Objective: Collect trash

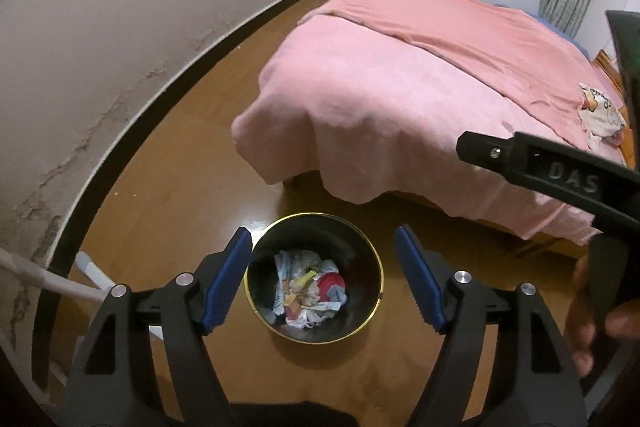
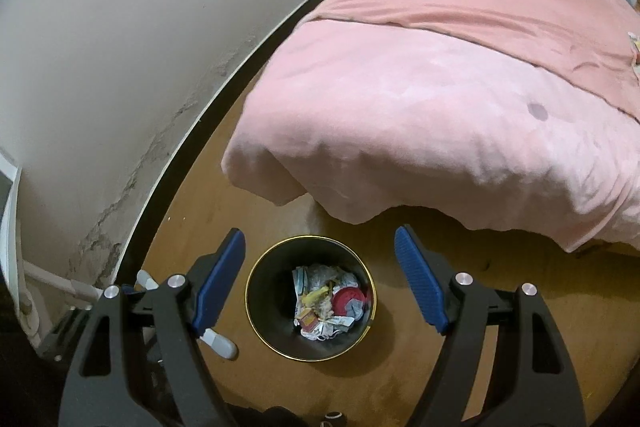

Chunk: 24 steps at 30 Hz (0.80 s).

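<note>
Left wrist view: the left gripper [image 1: 324, 279] hangs above the black gold-rimmed bin [image 1: 378, 269] on the wooden floor [image 1: 168, 155], its 2 blue pads spread wide with nothing between them. Crumpled wrappers and paper, the trash [image 1: 310, 285], lie at the bottom of the bin. At the right edge the other tool's black body shows, held by a hand [image 1: 600, 315]. On the pink bed [image 1: 400, 87], a printed white wrapper [image 1: 602, 115] lies near the far right side, well apart from the bin. Judged from here, that piece is the likeliest leftover; reaching for it risks snagging the loose blanket in the pads and dragging cloth along.

Right wrist view: the right gripper [image 2: 320, 279] is likewise released and empty, also above the bin [image 2: 260, 267], with the trash [image 2: 330, 301] inside. White pipes [image 2: 218, 343] run close by the left finger; a careless swing low could knock them, or tip the light bin over and spill it.
</note>
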### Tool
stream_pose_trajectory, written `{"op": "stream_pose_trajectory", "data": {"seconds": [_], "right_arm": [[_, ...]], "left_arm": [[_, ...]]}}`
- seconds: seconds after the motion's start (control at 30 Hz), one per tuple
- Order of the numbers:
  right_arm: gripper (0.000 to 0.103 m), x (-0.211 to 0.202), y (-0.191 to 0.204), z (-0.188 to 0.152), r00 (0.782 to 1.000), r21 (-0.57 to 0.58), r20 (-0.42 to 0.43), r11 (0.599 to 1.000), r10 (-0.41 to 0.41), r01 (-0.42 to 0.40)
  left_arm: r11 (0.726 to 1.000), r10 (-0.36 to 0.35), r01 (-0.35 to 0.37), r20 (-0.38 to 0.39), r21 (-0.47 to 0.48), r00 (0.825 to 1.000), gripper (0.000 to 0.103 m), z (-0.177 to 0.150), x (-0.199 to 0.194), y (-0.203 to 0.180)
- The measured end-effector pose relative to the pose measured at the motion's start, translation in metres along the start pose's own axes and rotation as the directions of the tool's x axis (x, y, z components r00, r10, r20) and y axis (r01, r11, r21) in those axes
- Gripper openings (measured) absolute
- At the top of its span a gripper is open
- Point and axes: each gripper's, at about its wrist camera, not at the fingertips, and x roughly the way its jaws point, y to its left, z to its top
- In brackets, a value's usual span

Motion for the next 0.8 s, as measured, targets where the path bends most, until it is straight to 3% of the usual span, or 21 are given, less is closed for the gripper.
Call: {"op": "stream_pose_trajectory", "data": {"seconds": [0.13, 0.27, 0.37, 0.47, 0.57, 0.6, 0.77, 0.8], "right_arm": [[0.079, -0.019, 0.03, -0.001, 0.999, -0.076, 0.018, 0.996, 0.038, -0.036], [0.079, -0.047, 0.088, -0.012, 0.993, -0.219, 0.015, 0.969, 0.119, -0.113], [0.08, -0.076, 0.149, -0.029, 0.977, -0.343, 0.009, 0.918, 0.215, -0.199], [0.083, -0.107, 0.216, -0.052, 0.947, -0.477, -0.008, 0.831, 0.321, -0.286], [0.084, -0.137, 0.279, -0.084, 0.907, -0.602, -0.052, 0.712, 0.417, -0.361], [0.084, -0.144, 0.297, -0.095, 0.895, -0.632, -0.068, 0.675, 0.441, -0.381], [0.085, -0.18, 0.385, -0.154, 0.826, -0.742, -0.168, 0.483, 0.538, -0.465], [0.084, -0.184, 0.395, -0.161, 0.817, -0.75, -0.182, 0.461, 0.547, -0.475]], "left_arm": [[0.999, 0.036, -0.037, 0.061, 0.002, 0.997, 0.086, -0.004, -0.054, 0.014], [0.988, 0.153, -0.149, 0.135, -0.041, 0.979, 0.095, -0.017, -0.13, 0.052], [0.956, 0.271, -0.248, 0.151, -0.154, 0.951, 0.095, -0.039, -0.193, 0.102], [0.894, 0.403, -0.346, 0.171, -0.286, 0.899, 0.096, -0.073, -0.264, 0.154], [0.783, 0.554, -0.453, 0.146, -0.426, 0.819, 0.096, -0.125, -0.331, 0.203], [0.715, 0.618, -0.494, 0.119, -0.495, 0.777, 0.096, -0.152, -0.359, 0.222], [0.52, 0.747, -0.575, 0.01, -0.631, 0.664, 0.096, -0.236, -0.433, 0.258], [0.478, 0.766, -0.587, -0.018, -0.653, 0.643, 0.096, -0.254, -0.446, 0.263]]}}
